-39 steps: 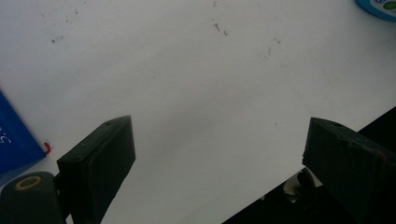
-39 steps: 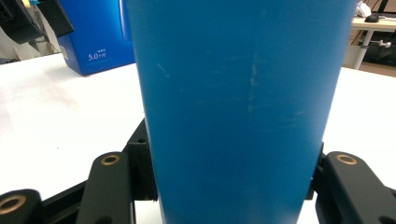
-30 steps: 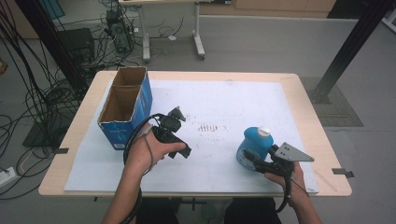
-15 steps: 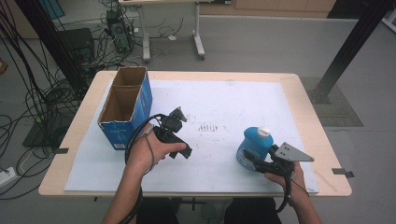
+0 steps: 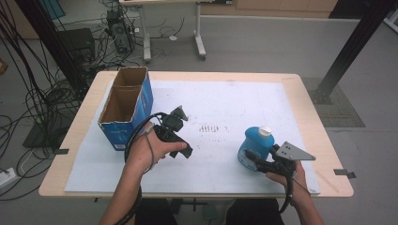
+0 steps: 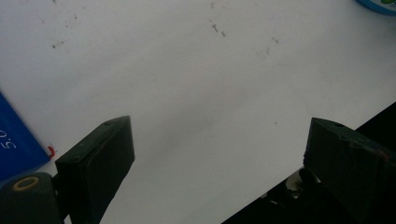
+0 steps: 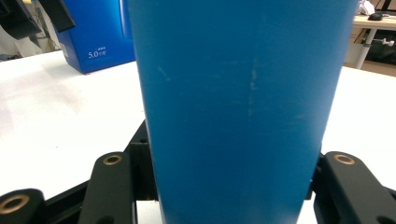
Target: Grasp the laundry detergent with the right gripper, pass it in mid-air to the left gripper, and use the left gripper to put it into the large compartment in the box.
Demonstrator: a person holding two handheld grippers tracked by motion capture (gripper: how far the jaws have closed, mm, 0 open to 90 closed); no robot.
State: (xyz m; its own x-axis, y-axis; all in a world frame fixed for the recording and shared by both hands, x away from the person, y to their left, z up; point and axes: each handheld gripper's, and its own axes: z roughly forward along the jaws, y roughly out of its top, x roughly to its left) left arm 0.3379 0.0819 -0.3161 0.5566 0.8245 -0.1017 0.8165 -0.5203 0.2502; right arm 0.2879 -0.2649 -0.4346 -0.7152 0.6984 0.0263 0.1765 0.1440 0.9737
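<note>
Now, your right tongs [image 5: 248, 156] pinch the blue bottle [image 5: 256, 143]; lift it straight toward the box [image 5: 126, 105] at ten o'clock, left tongs [image 5: 180, 133] spread.

Blue bottle [image 7: 238, 107] — top and base cropped.

Wooden table [image 5: 312, 117] under white sheet [image 5: 234, 103], cables [image 5: 28, 93] on floor, desk legs [image 5: 199, 33] behind

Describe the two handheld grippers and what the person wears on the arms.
Both grippers are black. The left gripper trails a looping black cable; the right gripper carries a grey three-cornered plate with small holes. Their black fingers show brass-ringed holes. The forearms are bare: no sleeves.
</note>
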